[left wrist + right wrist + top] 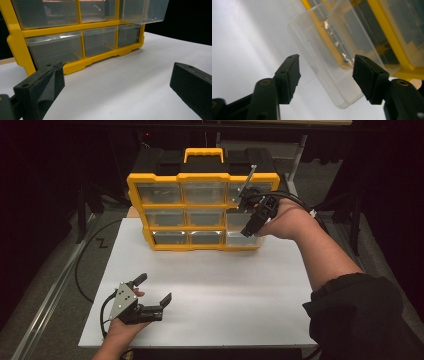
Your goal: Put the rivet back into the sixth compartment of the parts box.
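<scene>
Nearest the high camera, the left gripper [155, 290] rests low on the white board [210, 285], jaws spread wide with nothing between them; its own view looks along those jaws at the cabinet [75, 27] across bare board, so this hand lies well apart from the work; farther back, the right gripper [248, 220] hangs at the cabinet's right column, held by a hand [285, 220] reaching in from the right; its jaws stand partly open and hold nothing; in the right gripper view the pads [291, 72] flank the corner of a clear drawer [337, 65] without pressing on it; that drawer [243, 238] sits in the bottom row at the right and juts forward out of the yellow frame [150, 237], while the other drawers look flush, as far as can be told; its long axis, the sliding direction, runs from the cabinet front toward the person; the right gripper lies just in front of and above it, far nearer than the left; any push home or further pull would follow that axis, probably with the right hand; behind all this stands the cabinet's black top with its yellow handle [203, 154].
</scene>
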### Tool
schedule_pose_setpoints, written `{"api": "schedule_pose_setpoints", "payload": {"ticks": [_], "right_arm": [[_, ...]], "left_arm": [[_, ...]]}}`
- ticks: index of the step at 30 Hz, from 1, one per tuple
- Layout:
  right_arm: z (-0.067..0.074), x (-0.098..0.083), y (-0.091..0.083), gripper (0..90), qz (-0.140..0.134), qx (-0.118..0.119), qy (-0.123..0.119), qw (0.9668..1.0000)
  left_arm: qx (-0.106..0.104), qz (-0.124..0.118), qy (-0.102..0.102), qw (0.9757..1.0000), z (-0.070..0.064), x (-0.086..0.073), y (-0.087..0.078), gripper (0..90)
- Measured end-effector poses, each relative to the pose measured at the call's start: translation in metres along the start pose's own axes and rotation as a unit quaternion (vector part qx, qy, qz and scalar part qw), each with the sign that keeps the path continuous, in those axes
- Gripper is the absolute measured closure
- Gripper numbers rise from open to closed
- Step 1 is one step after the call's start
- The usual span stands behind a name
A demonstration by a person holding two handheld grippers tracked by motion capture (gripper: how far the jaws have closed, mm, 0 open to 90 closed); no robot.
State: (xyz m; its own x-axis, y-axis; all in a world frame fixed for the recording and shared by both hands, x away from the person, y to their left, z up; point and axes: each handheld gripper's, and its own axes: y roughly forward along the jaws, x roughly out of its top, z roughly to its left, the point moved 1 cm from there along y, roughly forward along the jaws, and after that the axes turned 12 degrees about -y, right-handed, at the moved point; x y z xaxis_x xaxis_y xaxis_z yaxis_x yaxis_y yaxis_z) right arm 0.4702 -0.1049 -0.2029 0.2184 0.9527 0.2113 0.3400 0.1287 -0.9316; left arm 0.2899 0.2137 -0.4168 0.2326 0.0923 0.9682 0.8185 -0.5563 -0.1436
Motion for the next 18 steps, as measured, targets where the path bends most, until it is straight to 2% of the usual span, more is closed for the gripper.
{"api": "schedule_pose_setpoints", "payload": {"ticks": [11, 18], "right_arm": [[0.026, -0.015, 0.004, 26.0, 0.013, -0.003, -0.004, 0.9999], [0.042, -0.025, 0.007, 19.2, 0.01, -0.007, -0.005, 0.9999]], "left_arm": [[-0.001, 0.002, 0.005, 1.0, -0.001, 0.0, 0.001, 0.3], [-0.001, 0.001, 0.005, 1.0, -0.002, 0.0, 0.001, 0.3]]}}
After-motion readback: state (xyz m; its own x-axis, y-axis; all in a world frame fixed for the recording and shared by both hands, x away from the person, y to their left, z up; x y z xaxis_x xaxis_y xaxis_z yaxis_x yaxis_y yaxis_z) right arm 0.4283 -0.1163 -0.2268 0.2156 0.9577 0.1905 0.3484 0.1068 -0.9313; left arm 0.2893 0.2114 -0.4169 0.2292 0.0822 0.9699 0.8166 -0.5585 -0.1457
